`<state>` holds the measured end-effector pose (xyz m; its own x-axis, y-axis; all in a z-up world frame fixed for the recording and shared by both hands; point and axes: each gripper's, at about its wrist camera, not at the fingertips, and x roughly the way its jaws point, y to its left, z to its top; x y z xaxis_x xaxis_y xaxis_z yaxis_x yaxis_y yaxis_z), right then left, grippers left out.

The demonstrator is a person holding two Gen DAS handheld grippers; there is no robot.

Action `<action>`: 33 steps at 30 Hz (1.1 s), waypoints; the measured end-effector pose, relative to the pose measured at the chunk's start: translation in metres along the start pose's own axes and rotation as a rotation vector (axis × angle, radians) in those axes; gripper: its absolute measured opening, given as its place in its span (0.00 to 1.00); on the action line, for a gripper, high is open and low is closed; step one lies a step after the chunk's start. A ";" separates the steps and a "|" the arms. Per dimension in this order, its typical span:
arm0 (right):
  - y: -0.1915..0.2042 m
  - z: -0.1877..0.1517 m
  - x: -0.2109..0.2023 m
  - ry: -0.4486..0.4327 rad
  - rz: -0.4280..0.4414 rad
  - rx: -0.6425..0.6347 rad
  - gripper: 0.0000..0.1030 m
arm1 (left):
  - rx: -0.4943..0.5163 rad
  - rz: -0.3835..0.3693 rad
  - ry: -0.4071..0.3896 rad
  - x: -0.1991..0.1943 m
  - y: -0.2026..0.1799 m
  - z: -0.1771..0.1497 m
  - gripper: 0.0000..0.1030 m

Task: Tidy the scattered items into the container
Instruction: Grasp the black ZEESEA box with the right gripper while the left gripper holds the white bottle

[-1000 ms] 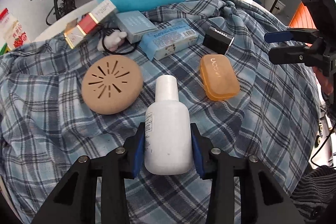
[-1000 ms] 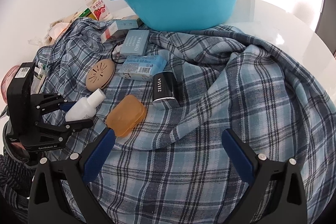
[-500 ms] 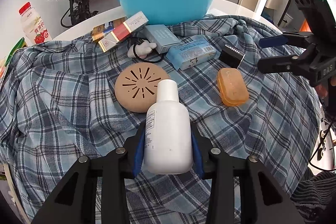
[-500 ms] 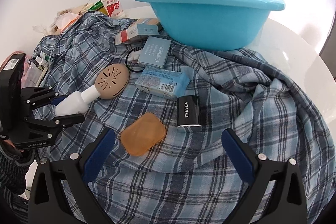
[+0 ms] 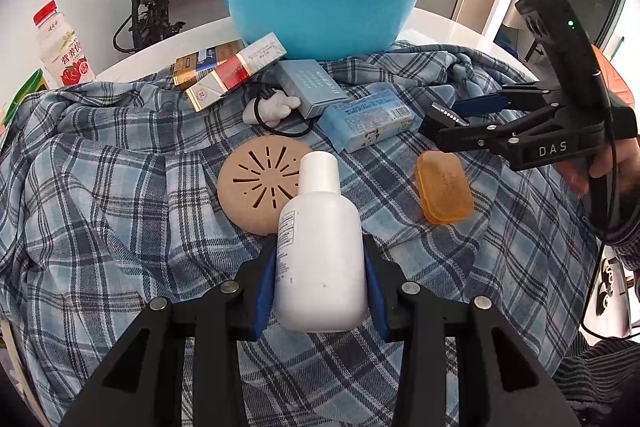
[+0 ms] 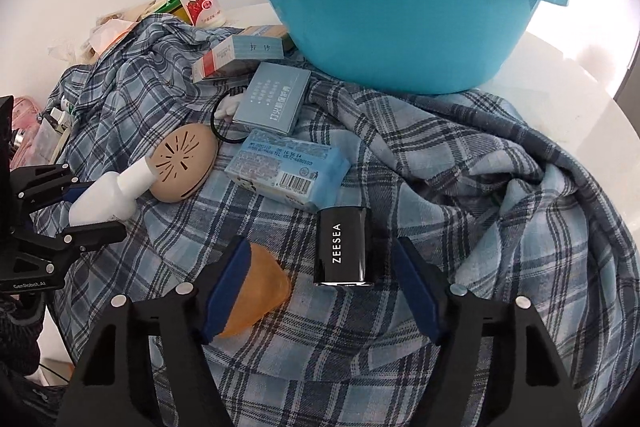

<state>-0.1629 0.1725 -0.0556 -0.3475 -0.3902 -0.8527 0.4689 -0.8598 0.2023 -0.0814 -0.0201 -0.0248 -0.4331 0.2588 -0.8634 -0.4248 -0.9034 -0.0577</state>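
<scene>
My left gripper (image 5: 320, 279) is shut on a white plastic bottle (image 5: 320, 247), held just above the plaid cloth with its cap pointing at the blue basin (image 5: 320, 7). The right wrist view shows this left gripper (image 6: 80, 211) and the bottle (image 6: 108, 195) at the left. My right gripper (image 6: 320, 247) hangs over a black ZEESEA box (image 6: 342, 247). Its jaws are closing with the box between them, and a gap remains on each side. An orange case (image 6: 260, 291) lies partly behind the right gripper's left finger. The basin (image 6: 400, 27) stands at the back.
On the plaid cloth (image 5: 100, 187) lie a round tan disc (image 5: 256, 187), a blue tissue pack (image 5: 368, 119), a pale blue box (image 5: 312, 87), cigarette cartons (image 5: 228, 75) and a hair tie with a white plush (image 5: 272, 111). A milk bottle (image 5: 60, 47) stands far left.
My right gripper has come forward and down over the black box and its jaws have narrowed. The left gripper keeps the white bottle and has drawn back slightly.
</scene>
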 end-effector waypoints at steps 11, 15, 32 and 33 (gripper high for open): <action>0.009 -0.007 -0.008 -0.014 -0.063 -0.078 0.29 | 0.014 -0.003 0.016 0.005 -0.003 0.000 0.40; 0.021 -0.024 -0.026 -0.010 -0.081 -0.136 0.29 | 0.023 -0.007 0.013 0.004 -0.007 -0.001 0.40; 0.024 -0.057 -0.046 -0.018 -0.052 -0.029 0.29 | 0.036 -0.001 -0.011 -0.010 -0.026 -0.006 0.40; 0.025 -0.058 -0.047 -0.019 -0.049 -0.032 0.29 | 0.033 0.000 -0.011 -0.011 -0.026 -0.006 0.40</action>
<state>-0.0879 0.1886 -0.0384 -0.3859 -0.3545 -0.8517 0.4764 -0.8672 0.1451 -0.0610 -0.0016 -0.0173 -0.4418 0.2625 -0.8578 -0.4510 -0.8916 -0.0406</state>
